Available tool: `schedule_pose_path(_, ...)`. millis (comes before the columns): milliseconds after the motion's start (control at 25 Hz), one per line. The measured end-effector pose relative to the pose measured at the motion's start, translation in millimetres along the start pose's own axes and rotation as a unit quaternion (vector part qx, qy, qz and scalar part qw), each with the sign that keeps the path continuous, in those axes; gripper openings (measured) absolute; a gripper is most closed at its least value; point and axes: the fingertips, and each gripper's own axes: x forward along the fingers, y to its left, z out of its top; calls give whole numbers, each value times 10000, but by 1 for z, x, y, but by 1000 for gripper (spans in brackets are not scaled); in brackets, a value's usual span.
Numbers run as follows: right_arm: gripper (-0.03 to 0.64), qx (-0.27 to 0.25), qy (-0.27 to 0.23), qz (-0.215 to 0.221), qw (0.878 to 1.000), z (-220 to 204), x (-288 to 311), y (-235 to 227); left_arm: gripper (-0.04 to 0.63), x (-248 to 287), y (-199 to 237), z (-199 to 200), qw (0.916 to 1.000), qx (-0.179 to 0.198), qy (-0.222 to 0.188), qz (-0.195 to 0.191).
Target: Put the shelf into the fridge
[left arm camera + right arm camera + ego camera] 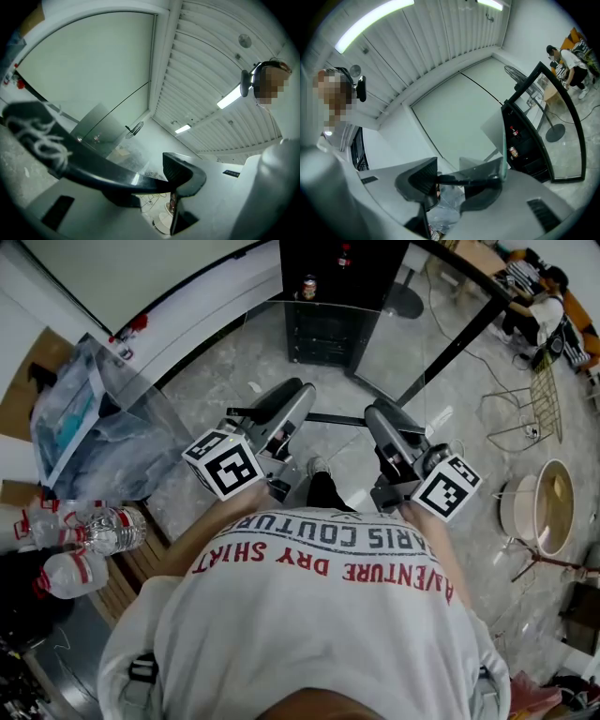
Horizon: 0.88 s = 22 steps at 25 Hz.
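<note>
Glass shelf held before the fridge
Head view: left gripper and right gripper grip its near rim (open floor ahead). Left gripper view: fingers pinch that rim. Right gripper view: likewise, plus the pane's green edge.

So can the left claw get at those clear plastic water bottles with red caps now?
Probably not. The left claw is shut on the black edge of the clear glass shelf, sharing it with the right claw. The water bottles lie off to the person's left, so it must let go first.
</note>
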Motion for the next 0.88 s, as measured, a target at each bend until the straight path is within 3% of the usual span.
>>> schedule_pose_path(880, 156, 410, 274, 82, 9987, 89, 96, -157, 166, 163, 104, 41, 9985, -198, 110, 494)
